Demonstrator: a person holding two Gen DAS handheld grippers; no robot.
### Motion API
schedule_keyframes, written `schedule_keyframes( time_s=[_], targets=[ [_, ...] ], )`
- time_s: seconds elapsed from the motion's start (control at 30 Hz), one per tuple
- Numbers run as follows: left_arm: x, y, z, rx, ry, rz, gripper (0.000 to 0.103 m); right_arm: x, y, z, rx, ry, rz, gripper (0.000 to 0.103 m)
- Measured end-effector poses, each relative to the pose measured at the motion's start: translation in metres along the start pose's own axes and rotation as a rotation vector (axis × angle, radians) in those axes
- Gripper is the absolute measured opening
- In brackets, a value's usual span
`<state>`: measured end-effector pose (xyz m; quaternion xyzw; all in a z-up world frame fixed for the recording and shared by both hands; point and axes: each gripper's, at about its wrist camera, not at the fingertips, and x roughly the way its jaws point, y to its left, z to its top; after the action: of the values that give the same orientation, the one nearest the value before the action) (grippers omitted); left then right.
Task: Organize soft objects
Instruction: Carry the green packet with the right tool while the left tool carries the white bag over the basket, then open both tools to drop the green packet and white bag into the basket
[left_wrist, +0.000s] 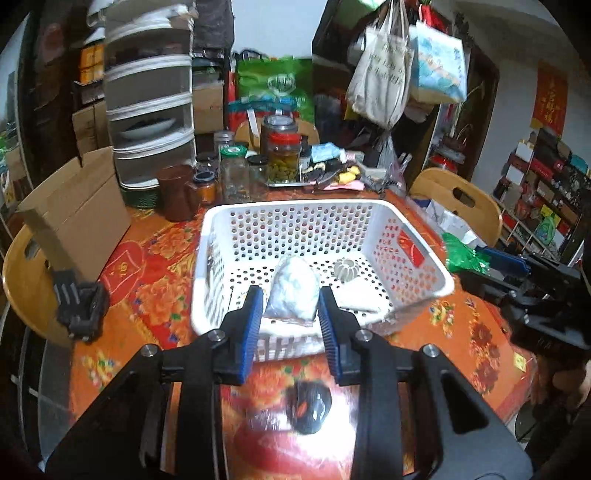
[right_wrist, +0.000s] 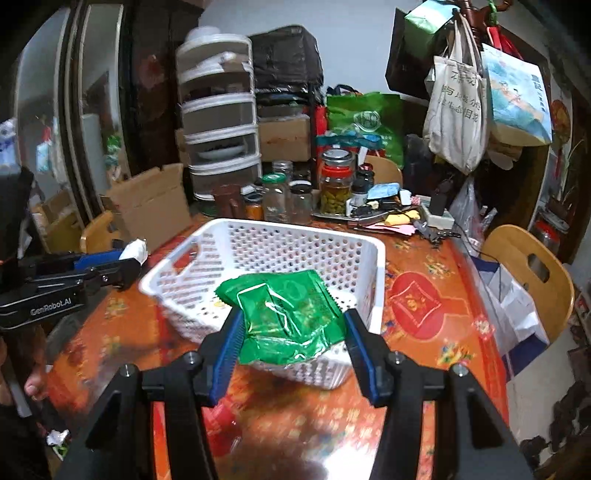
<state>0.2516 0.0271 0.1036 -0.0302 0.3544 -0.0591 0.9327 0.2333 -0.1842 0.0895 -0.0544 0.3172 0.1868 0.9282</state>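
A white perforated basket (left_wrist: 295, 210) stands on the orange floral tablecloth; it also shows in the right wrist view (right_wrist: 280, 229). My left gripper (left_wrist: 291, 299) is shut on a clear bag of white soft stuff (left_wrist: 293, 291), held over the basket's near rim. My right gripper (right_wrist: 293, 321) is shut on a green foil packet (right_wrist: 286, 317), held above the basket's near corner. A small white ribbed object (left_wrist: 345, 271) and a flat white piece (left_wrist: 360, 299) lie inside the basket. The right gripper with the green packet (left_wrist: 461, 258) shows at the right of the left wrist view.
Glass jars (left_wrist: 282, 155) and a brown tub (left_wrist: 175, 192) stand behind the basket. A cardboard box (left_wrist: 77, 206) is at the left, wooden chairs (right_wrist: 524, 273) around the table. A stacked drawer unit (left_wrist: 151, 99) and hanging tote bags (right_wrist: 458, 110) are at the back.
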Motion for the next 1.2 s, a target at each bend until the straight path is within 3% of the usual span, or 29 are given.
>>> schedule_keyframes(
  time_s=[0.23,0.47,0.83,0.9,0.93,0.97,1.03,1.2],
  targets=[
    [0.093,-0.002,0.043,-0.026,0.182,0.013,0.028,0.087,-0.012,0.023,0.004,0.176,-0.052,0.054],
    [0.165,0.014,0.033,-0.059,0.329,0.057,0.028,0.145,-0.027,0.014,0.023,0.319,-0.068,0.054],
    [0.183,0.016,0.029,-0.059,0.335,0.058,0.03,0.165,-0.019,0.014,-0.003,0.354,-0.062,0.057],
    [0.182,0.015,0.029,-0.058,0.321,0.057,0.038,0.165,-0.018,0.013,-0.007,0.351,-0.064,0.059],
    [0.18,0.015,0.029,-0.053,0.314,0.061,0.048,0.164,-0.019,0.012,-0.004,0.345,-0.057,0.061],
    [0.179,0.014,0.029,-0.045,0.304,0.064,0.061,0.163,-0.019,0.013,-0.002,0.34,-0.053,0.067],
    [0.172,0.013,0.03,-0.038,0.273,0.075,0.073,0.158,-0.02,0.012,-0.004,0.322,-0.047,0.078],
    [0.157,0.015,0.033,-0.039,0.231,0.071,0.082,0.148,-0.016,0.012,-0.016,0.293,-0.036,0.097]
  ],
)
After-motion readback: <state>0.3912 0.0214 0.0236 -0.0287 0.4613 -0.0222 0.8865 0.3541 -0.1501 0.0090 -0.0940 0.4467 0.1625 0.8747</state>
